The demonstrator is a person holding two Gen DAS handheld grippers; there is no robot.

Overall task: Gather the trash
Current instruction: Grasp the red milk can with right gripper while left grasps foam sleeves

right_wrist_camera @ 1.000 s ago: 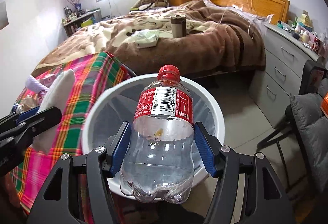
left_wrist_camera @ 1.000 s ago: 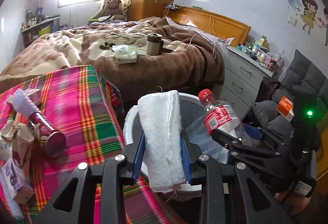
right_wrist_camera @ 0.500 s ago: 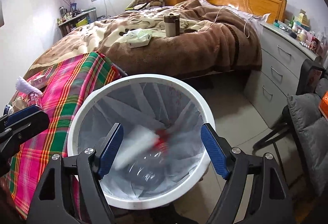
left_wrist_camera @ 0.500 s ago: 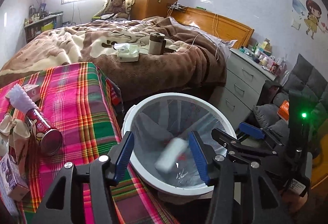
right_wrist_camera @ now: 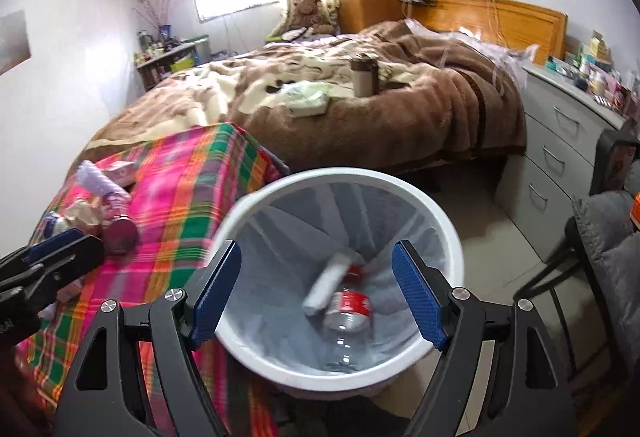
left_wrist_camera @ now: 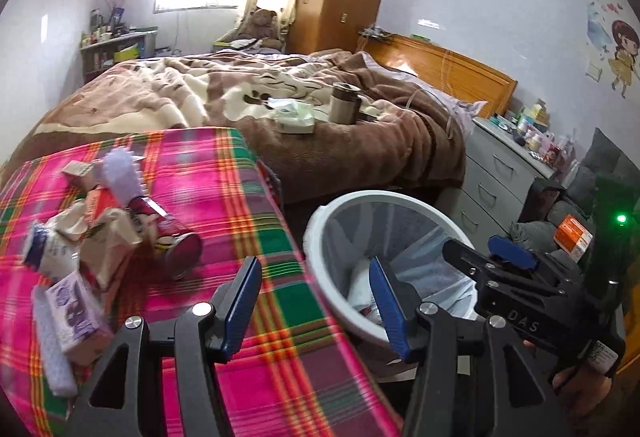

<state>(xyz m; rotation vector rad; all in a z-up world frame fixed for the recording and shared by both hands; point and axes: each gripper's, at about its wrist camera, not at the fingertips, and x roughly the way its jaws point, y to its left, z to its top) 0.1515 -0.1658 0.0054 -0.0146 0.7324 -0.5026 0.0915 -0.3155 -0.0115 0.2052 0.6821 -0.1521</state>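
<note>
My left claw: my left gripper [left_wrist_camera: 314,303] stands open with nothing between its blue pads, over the near edge of the table where it meets the bin.
My right claw: my right gripper [right_wrist_camera: 316,303] is spread wide and empty, hanging above the near rim of the bin; its fingers frame the bin's mouth.
Bin: the white waste bin [right_wrist_camera: 436,215], lined with a grey bag, stands on the floor just beside the table's right edge, between the table and the bed [right_wrist_camera: 400,109].
Trash inside: a clear plastic bottle [right_wrist_camera: 346,311] with a red label lies at the bottom of the bin, and a white rolled cloth [right_wrist_camera: 328,283] lies against it, on its left side.
Trash left: on the plaid-covered table [left_wrist_camera: 224,189], toward its left edge, a red tube can [left_wrist_camera: 176,237] lies on its side amid crumpled paper [left_wrist_camera: 104,233]; a purple carton [left_wrist_camera: 76,313] sits at the near-left corner, blurred.
On the bed: a brown cup [left_wrist_camera: 344,103] stands upright near the bed's near edge, with a tissue pack [left_wrist_camera: 294,115] just beside it.
Far right: grey drawers [right_wrist_camera: 560,145] stand against the wall beyond the bin.
</note>
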